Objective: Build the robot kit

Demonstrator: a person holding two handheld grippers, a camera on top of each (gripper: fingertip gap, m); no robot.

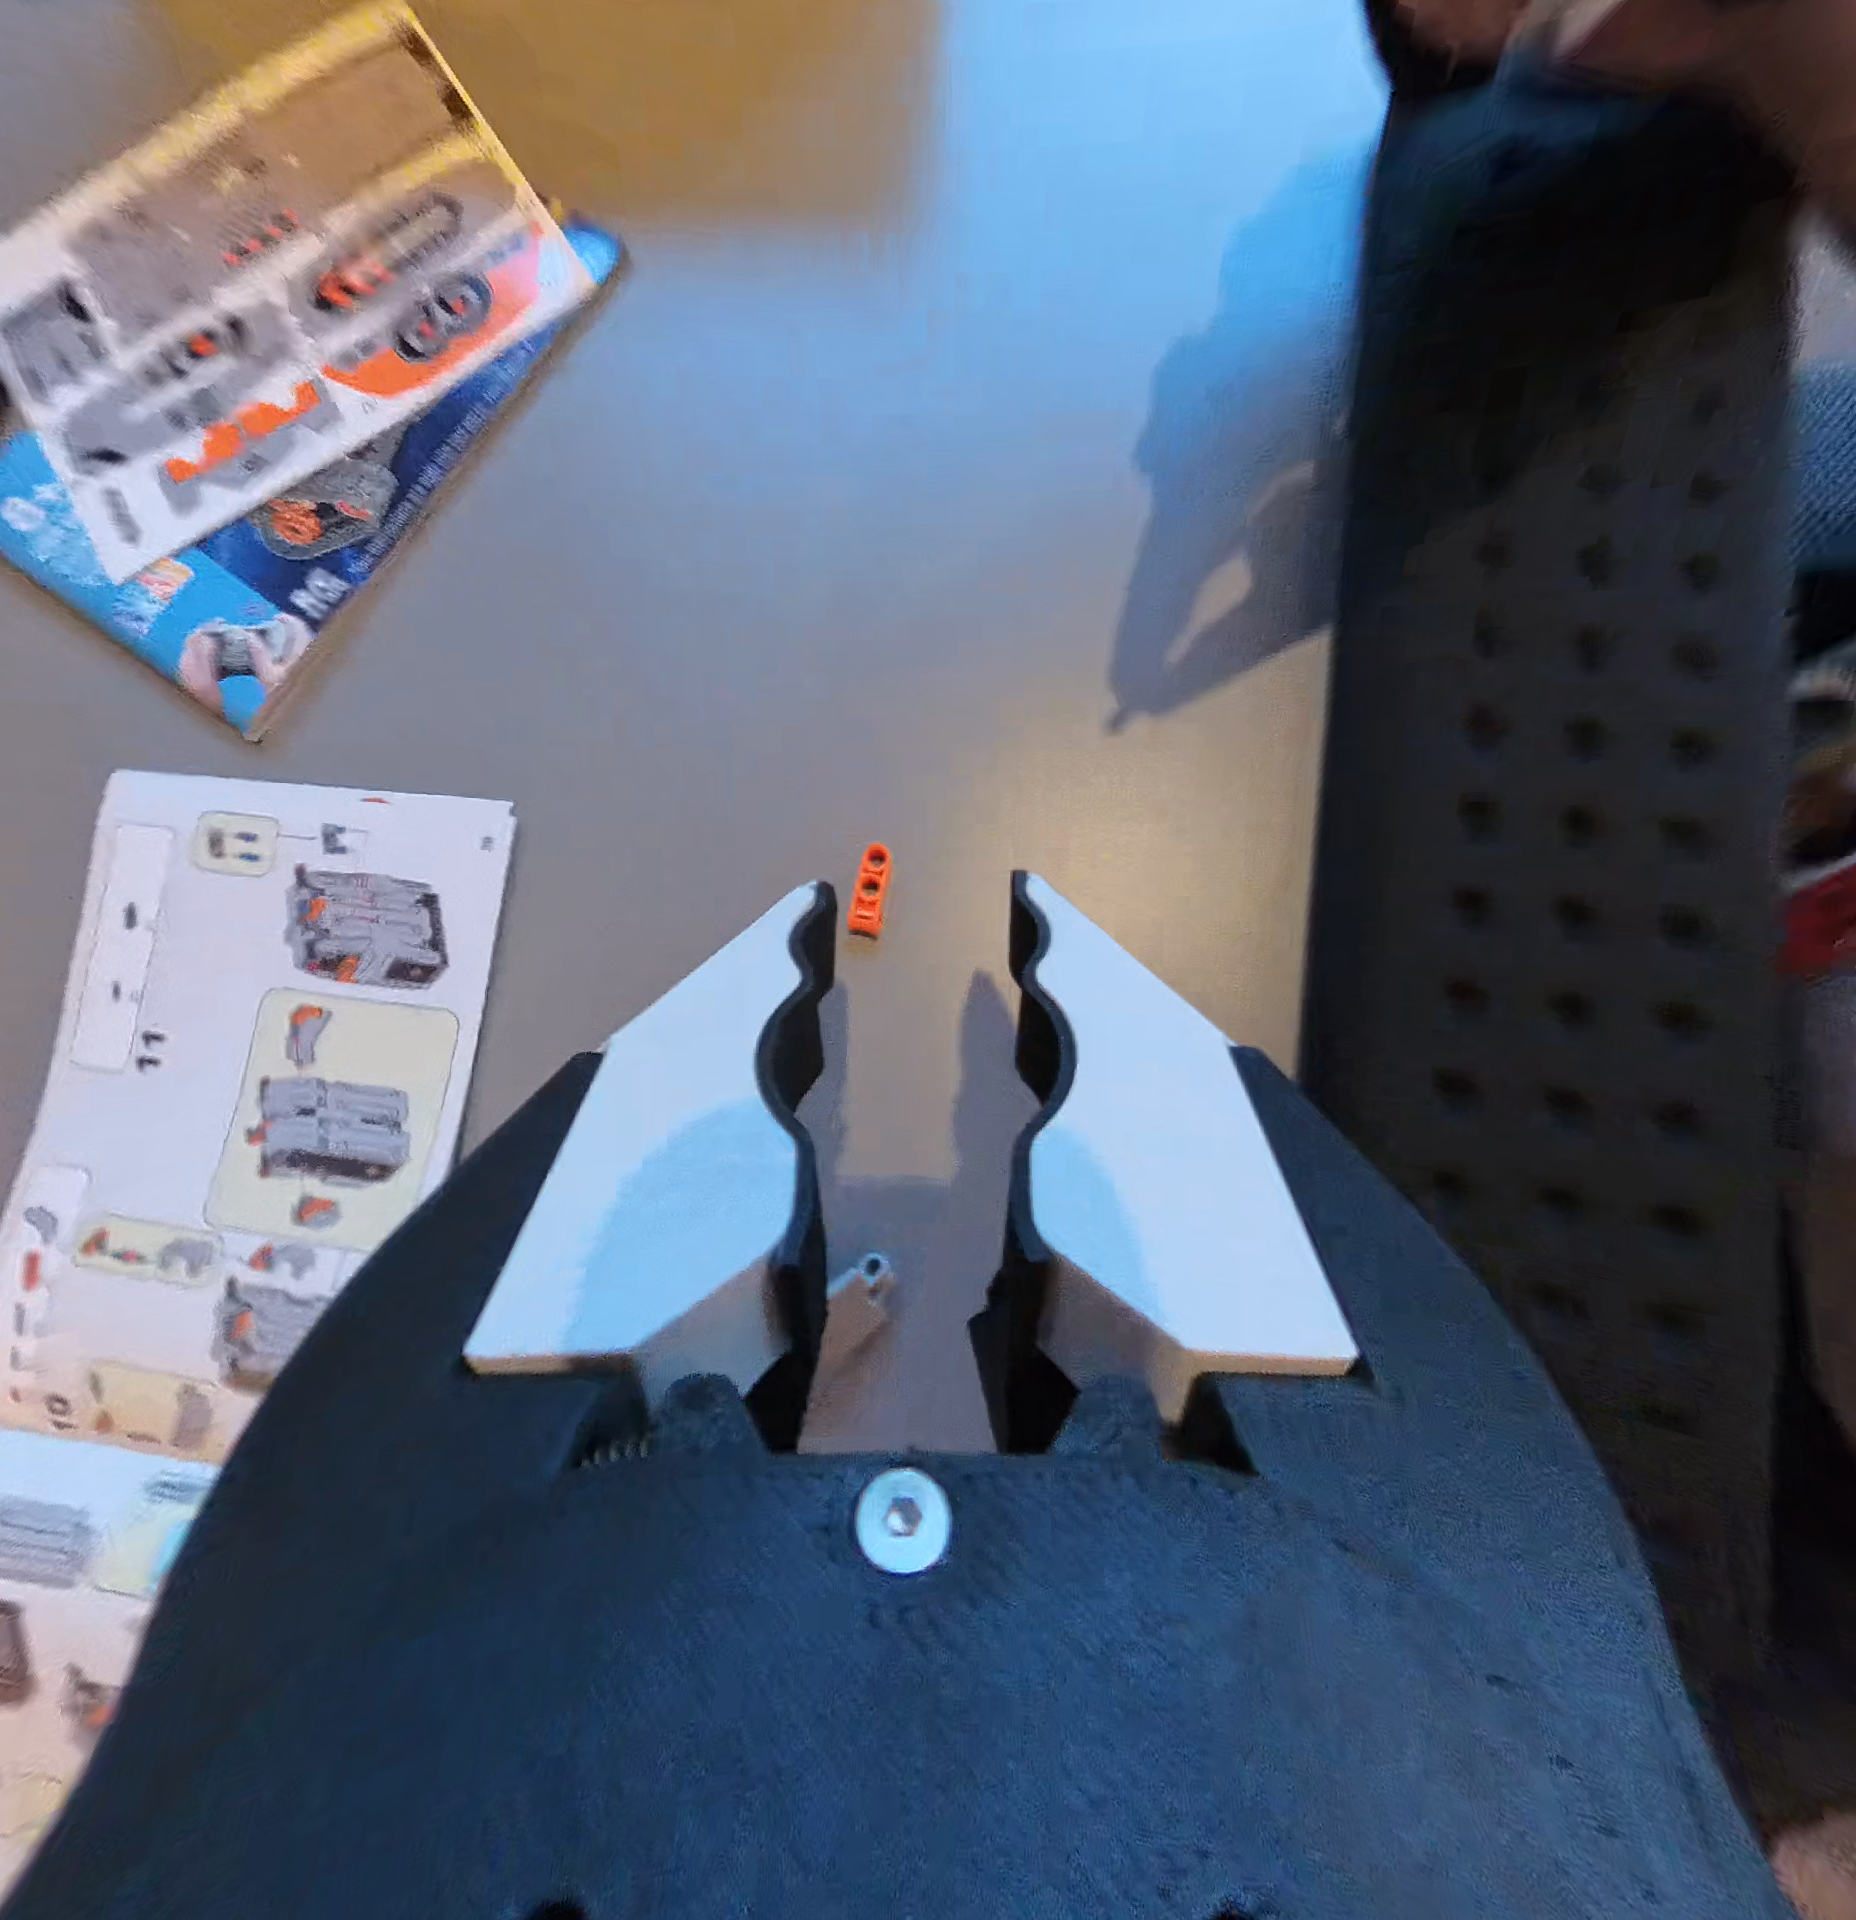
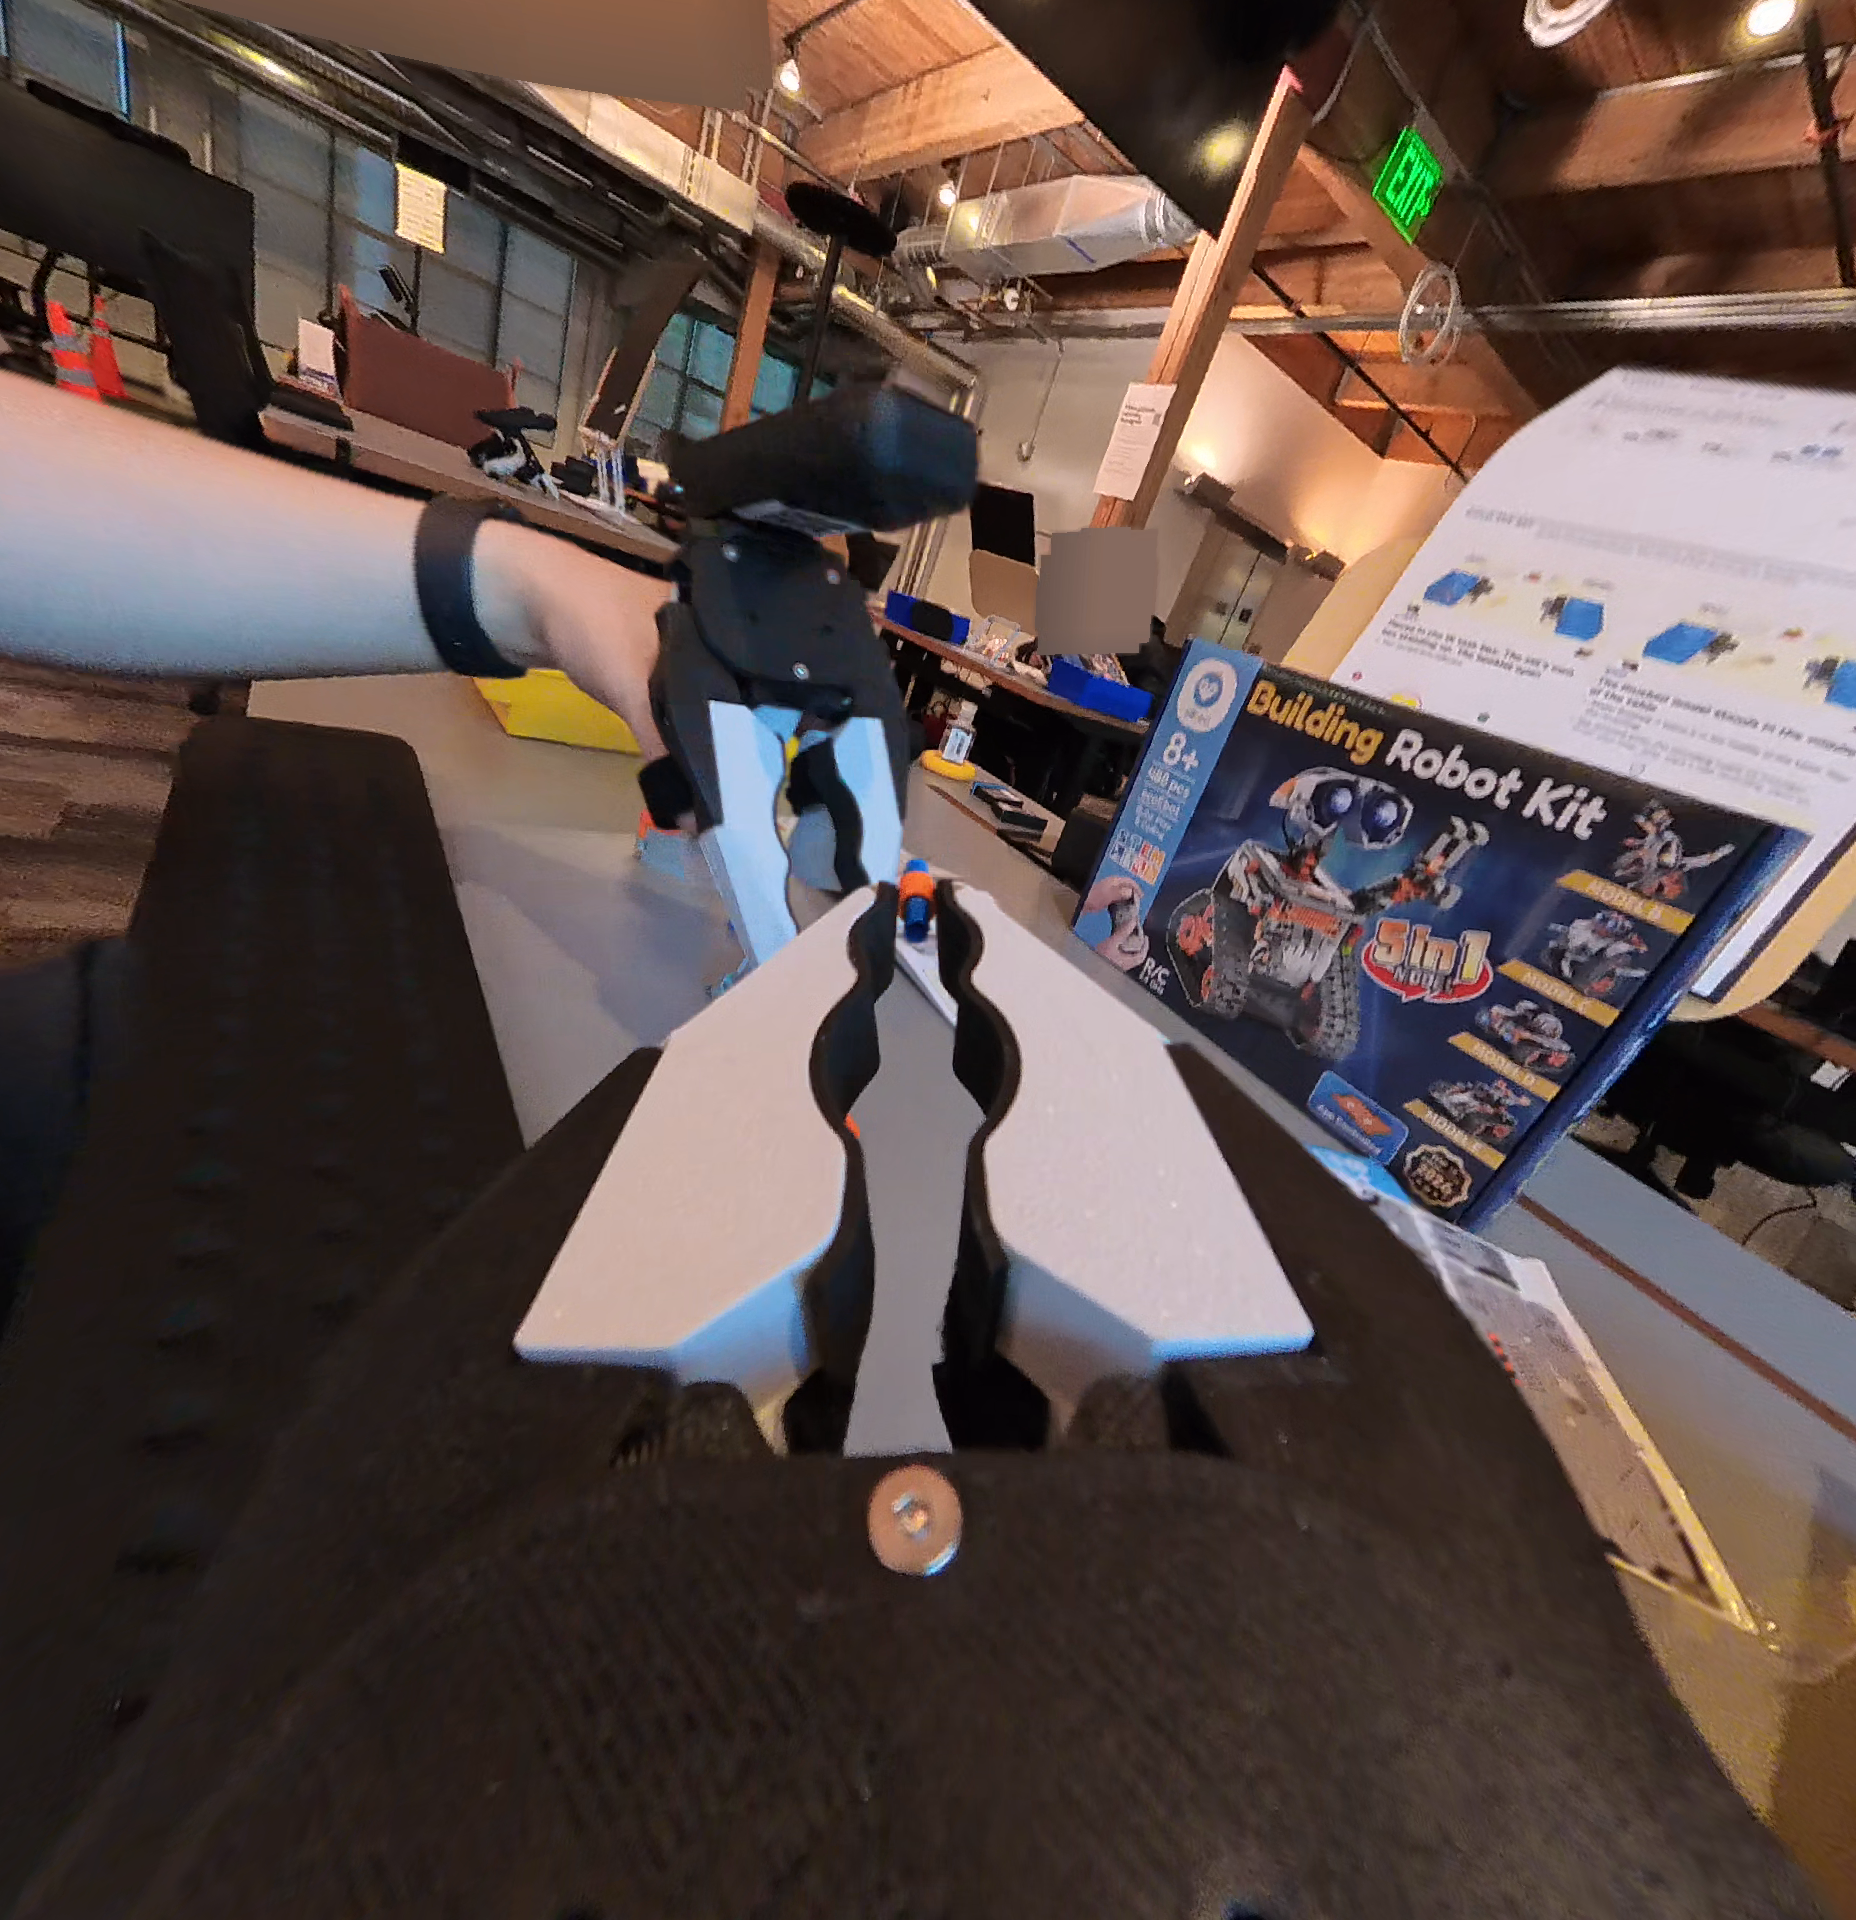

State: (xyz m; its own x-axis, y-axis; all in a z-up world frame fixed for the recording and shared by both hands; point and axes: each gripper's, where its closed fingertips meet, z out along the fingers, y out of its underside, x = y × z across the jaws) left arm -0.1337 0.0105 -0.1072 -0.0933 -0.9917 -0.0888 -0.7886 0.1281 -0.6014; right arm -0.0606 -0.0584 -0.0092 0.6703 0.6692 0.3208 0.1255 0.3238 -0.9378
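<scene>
Looking down over the grey counter [image 1: 799, 582], we hold the left tongs [image 1: 919, 904] spread wide and empty, tips hovering just short of one small orange beam with holes [image 1: 871, 889], which lies loose on the surface a little left of the gap's midline — likely so the jaws can straddle it. One pale grey pin-like piece [image 1: 870, 1273] lies nearer the wrist, under the opening. Our right tongs [image 2: 911, 906] are drawn almost together at the tips, pinching one small orange-and-blue connector [image 2: 915, 896] and holding it up toward the left tool, which shows farther off in the right wrist view, held by a hand [image 2: 581, 634]. We count two instruction sheets to the left: one lies flat [image 1: 280, 1039], the other rests on a flat blue box [image 1: 269, 634], both face up as if for reference. One illustrated kit box [image 2: 1423, 935] stands upright on the counter's far side, with one large printed board [image 2: 1672, 582] behind it. A dark perforated panel [image 1: 1568, 727] rises at the right.
</scene>
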